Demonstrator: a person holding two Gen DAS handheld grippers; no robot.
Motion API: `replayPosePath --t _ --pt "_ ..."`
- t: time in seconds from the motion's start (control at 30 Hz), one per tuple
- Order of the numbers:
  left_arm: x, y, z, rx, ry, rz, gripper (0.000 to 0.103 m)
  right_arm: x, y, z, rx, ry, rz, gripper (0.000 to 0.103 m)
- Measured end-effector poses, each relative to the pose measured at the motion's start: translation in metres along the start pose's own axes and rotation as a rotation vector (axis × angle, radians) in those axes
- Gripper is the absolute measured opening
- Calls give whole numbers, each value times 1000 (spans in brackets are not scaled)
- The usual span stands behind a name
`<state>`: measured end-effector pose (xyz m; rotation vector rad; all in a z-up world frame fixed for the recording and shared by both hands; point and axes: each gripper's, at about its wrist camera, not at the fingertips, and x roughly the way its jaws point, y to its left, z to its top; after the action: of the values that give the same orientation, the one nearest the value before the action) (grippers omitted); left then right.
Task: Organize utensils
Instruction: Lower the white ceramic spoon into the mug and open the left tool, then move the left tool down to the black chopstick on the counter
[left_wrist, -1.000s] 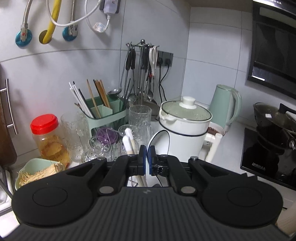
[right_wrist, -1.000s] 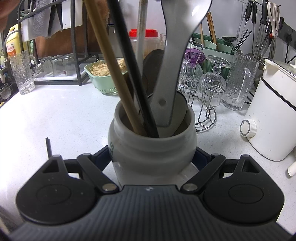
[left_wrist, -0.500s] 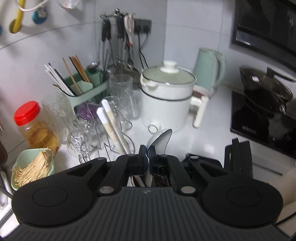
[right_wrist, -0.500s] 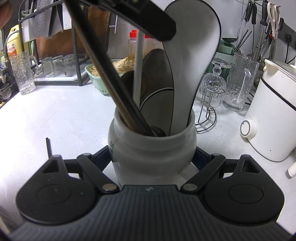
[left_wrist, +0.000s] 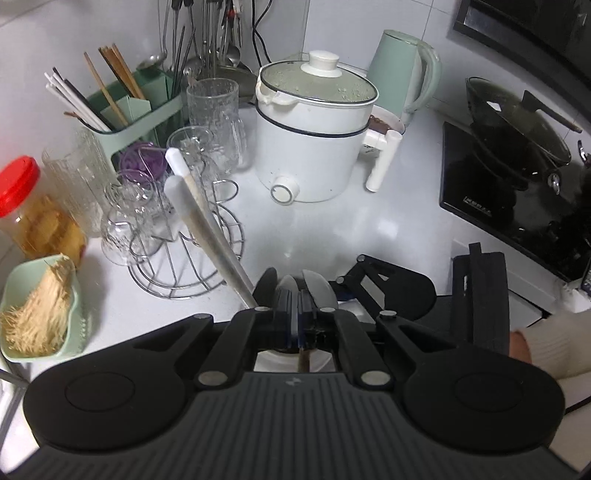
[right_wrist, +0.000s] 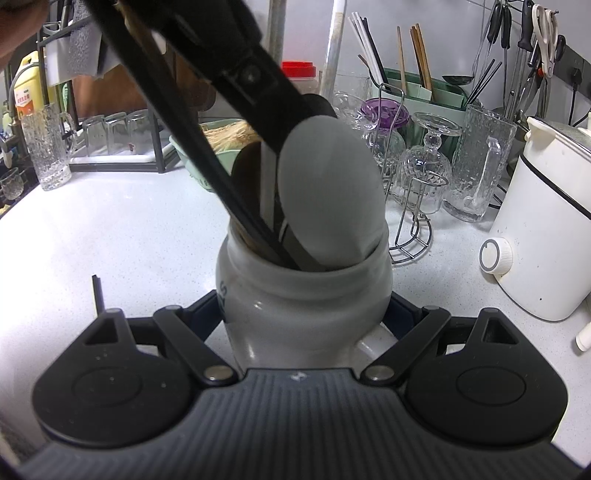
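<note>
Between the right gripper's (right_wrist: 306, 314) fingers sits a grey jar (right_wrist: 306, 291), clamped on both sides, standing on the white counter (right_wrist: 129, 221). Above it the left gripper (left_wrist: 294, 306) is pinched shut on a grey spoon (right_wrist: 328, 192), whose bowl stands in the jar among chopsticks (left_wrist: 207, 214). Glasses (right_wrist: 424, 162) stand beyond.

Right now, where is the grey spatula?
In the right wrist view the grey spatula stands blade-up in the white jar that the right gripper holds, beside dark utensils, with the left gripper at it.
</note>
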<state>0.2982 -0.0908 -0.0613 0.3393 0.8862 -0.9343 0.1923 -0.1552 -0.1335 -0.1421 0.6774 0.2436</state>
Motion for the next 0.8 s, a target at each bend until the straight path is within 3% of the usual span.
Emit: replayPosePath --t 0.13,0.33,0.5,0.73,0.8 --pt "-2 6 -5 -51 -3 5 4 -1 0 0 -3 -1 0 92" --pt "-22 16 -21 -187 -81 0 6 0 -1 -1 -1 -2 3 92" --pt "-51 22 -40 -325 -172 41 19 0 -2 -1 -1 -1 4 92" --pt "-90 33 -84 -528 -299 111 51 2 -2 0 -6 8 7 92" --pt "-91 37 -97 -588 -290 151 52 2 -2 1 -7 13 8 92"
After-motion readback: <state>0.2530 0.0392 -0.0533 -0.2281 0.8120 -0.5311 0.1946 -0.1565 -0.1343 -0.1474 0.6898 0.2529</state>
